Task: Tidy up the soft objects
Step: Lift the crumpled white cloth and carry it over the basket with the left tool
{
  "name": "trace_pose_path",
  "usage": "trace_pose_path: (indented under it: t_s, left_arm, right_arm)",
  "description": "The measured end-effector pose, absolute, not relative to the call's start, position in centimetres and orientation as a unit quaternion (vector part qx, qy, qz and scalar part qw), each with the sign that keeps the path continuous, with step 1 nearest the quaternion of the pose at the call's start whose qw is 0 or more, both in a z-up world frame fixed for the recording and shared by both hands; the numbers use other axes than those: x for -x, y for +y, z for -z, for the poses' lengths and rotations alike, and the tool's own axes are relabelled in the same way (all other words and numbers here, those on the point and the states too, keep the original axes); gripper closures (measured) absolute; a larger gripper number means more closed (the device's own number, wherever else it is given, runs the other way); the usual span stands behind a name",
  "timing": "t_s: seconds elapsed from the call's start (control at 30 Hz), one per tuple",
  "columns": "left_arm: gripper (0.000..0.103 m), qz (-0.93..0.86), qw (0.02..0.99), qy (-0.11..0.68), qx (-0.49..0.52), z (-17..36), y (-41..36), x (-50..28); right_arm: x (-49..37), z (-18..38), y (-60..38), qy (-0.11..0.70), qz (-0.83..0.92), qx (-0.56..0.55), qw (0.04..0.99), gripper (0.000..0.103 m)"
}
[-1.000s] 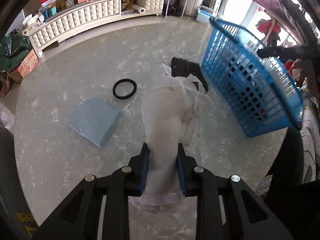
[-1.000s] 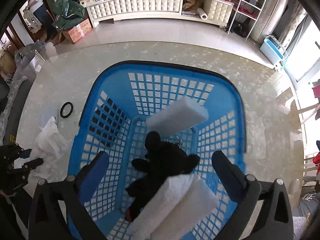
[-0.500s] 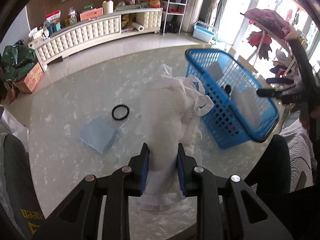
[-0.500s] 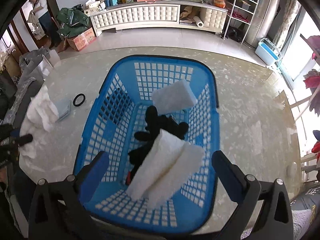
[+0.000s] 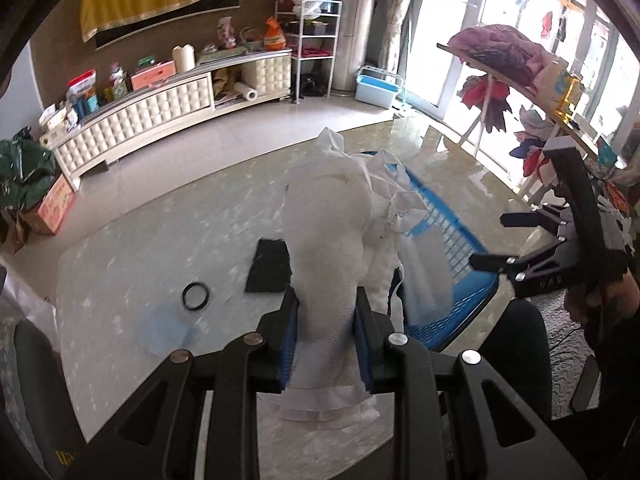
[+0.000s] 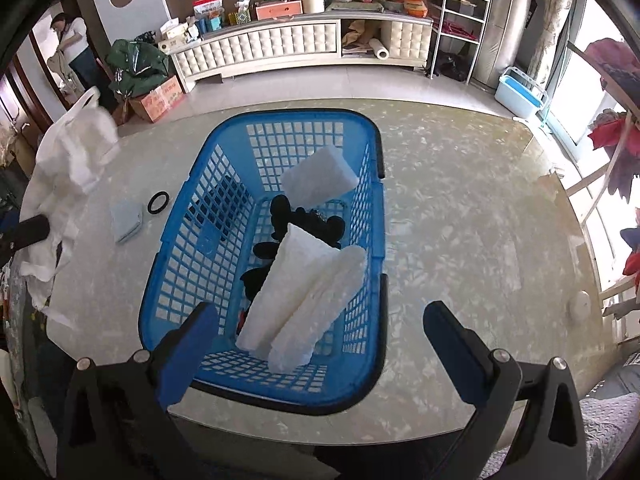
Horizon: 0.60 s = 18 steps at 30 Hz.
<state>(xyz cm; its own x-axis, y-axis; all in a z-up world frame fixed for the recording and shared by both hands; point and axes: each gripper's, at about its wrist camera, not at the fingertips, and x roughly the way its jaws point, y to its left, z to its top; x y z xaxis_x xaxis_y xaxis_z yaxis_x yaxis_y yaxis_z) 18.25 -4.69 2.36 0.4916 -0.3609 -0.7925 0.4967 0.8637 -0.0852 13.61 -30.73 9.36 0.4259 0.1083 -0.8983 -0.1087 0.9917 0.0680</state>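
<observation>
My left gripper (image 5: 326,312) is shut on a white cloth (image 5: 328,240) and holds it up above the table; the cloth also shows at the left in the right wrist view (image 6: 68,168). The blue basket (image 6: 360,136) stands on the table and holds two white towels (image 6: 308,292) and a black soft toy (image 6: 308,220). In the left wrist view the basket (image 5: 452,236) is partly hidden behind the cloth. My right gripper (image 6: 320,344) is open and empty above the basket's near rim.
A light blue folded cloth (image 6: 126,220), a black ring (image 6: 158,203) and a black cloth (image 5: 270,266) lie on the marble table (image 6: 460,220) left of the basket. A white cabinet (image 6: 280,44) stands beyond.
My left gripper has lifted the white cloth off the table and higher. My right gripper has drawn back from the basket, which now sits level on the table.
</observation>
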Motion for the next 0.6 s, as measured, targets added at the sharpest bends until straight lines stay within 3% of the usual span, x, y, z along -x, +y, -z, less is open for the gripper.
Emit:
trace_pose_path:
  t_s: [0.6]
  left_arm:
    - [0.08, 0.267, 0.834, 0.468, -0.119, 0.3, -13.6, -23.4]
  right_arm:
    - [-13.5, -6.7, -33.9, 0.537, -0.048, -0.029, 0.842, 0.0]
